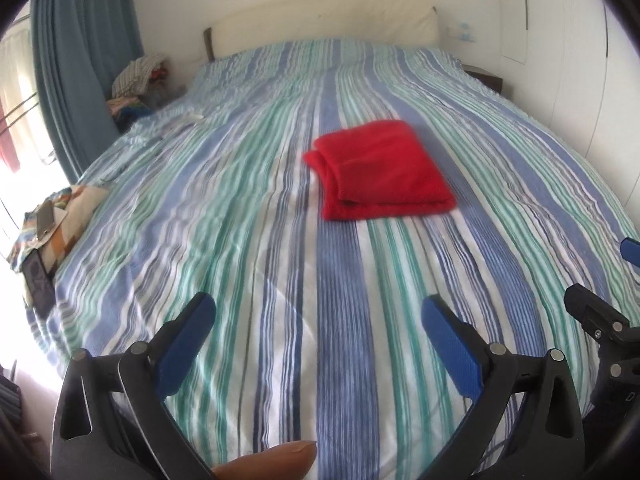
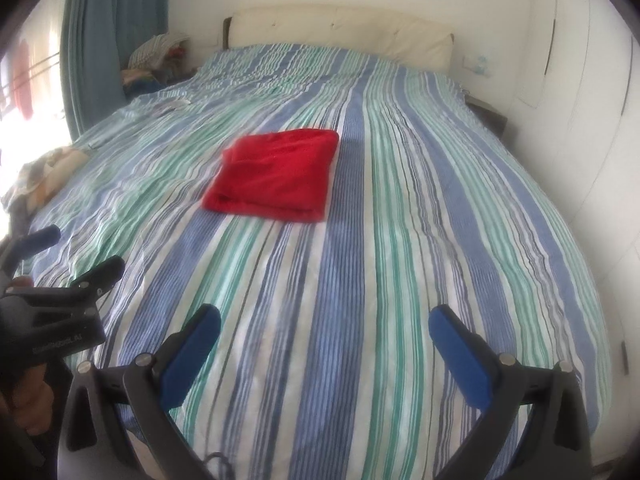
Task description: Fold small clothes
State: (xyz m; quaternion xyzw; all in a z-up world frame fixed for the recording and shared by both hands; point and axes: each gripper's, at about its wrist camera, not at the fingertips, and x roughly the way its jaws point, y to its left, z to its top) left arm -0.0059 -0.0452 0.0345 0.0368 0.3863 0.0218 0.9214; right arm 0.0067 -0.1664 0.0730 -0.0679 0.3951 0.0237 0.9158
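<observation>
A red garment (image 1: 380,170) lies folded into a flat rectangle on the striped bedspread (image 1: 240,240), near the middle of the bed. It also shows in the right wrist view (image 2: 276,174). My left gripper (image 1: 318,304) is open and empty, held above the near part of the bed, well short of the garment. My right gripper (image 2: 324,316) is open and empty too, at about the same distance from it. The right gripper shows at the right edge of the left wrist view (image 1: 600,280), and the left gripper at the left edge of the right wrist view (image 2: 86,254).
A cream headboard (image 1: 324,24) stands at the far end. A pile of clothes (image 1: 138,80) sits at the far left by a blue curtain (image 1: 76,60). A patterned pillow with a phone on it (image 1: 52,224) lies at the bed's left edge. White wardrobe doors (image 1: 568,40) line the right side.
</observation>
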